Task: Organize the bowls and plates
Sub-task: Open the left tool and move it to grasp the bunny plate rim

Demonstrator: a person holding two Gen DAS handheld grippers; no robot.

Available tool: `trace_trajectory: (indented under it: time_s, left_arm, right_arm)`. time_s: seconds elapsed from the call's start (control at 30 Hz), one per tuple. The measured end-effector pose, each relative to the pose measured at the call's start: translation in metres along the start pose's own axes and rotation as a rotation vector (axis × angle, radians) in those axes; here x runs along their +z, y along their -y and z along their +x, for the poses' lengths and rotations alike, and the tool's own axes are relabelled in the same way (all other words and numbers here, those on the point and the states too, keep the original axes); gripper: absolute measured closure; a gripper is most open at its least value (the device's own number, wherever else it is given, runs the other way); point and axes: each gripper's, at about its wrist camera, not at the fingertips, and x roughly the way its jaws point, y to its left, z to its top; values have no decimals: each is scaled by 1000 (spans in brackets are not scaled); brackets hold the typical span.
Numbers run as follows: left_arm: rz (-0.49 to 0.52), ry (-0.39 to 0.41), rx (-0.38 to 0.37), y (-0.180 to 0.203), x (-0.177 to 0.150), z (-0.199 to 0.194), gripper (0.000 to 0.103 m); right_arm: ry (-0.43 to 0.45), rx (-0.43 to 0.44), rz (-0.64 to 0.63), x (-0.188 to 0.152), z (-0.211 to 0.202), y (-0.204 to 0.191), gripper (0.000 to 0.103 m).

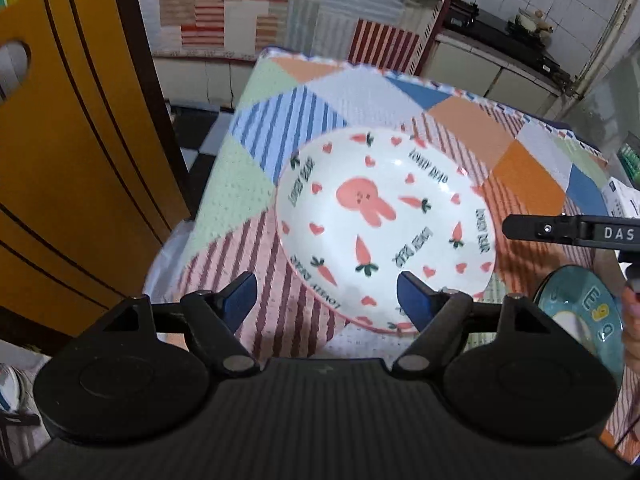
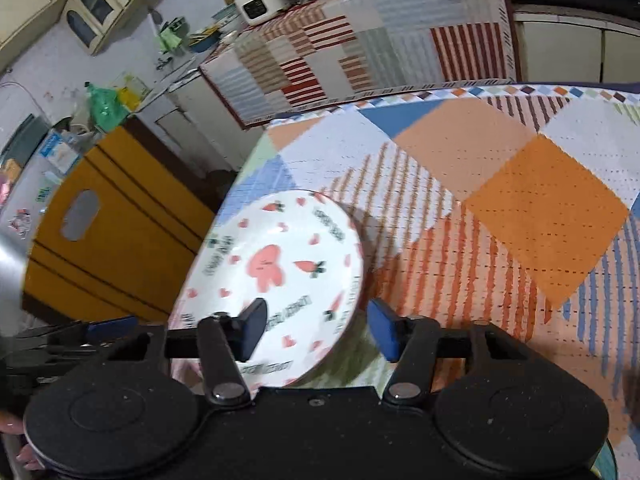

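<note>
A white plate (image 1: 384, 232) with a pink bunny, carrots and hearts lies on the patchwork tablecloth (image 1: 472, 132). My left gripper (image 1: 326, 298) is open just above the plate's near rim, its right finger over the rim and its left finger over the cloth. In the right wrist view the same plate (image 2: 280, 276) sits at the table's left side. My right gripper (image 2: 318, 332) is open astride the plate's near-right rim, one finger over the plate and one outside it, neither pad pressing. A teal plate (image 1: 580, 320) with coloured letters shows at the lower right, partly hidden.
A yellow panel with a hand hole (image 1: 60, 160) stands close to the table's left edge, above a checkered floor (image 1: 200, 160). A counter draped in striped cloth (image 2: 360, 48) lies behind. The tablecloth (image 2: 520, 200) to the right of the bunny plate is bare.
</note>
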Motion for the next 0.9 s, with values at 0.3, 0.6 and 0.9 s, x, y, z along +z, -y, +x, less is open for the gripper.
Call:
trace_trajectory:
  time_s: [0.3, 0.6, 0.9]
  left_arm:
    - [-49, -7, -5, -10, -2, 24, 30]
    - [-78, 2, -13, -13, -10, 42, 58]
    - [-118, 39, -56, -18, -11, 52, 80]
  right_arm:
    - [-30, -24, -42, -18, 22, 5, 45]
    - [4, -60, -16, -12, 48, -2, 70]
    - [35, -44, 85, -18, 52, 12, 88]
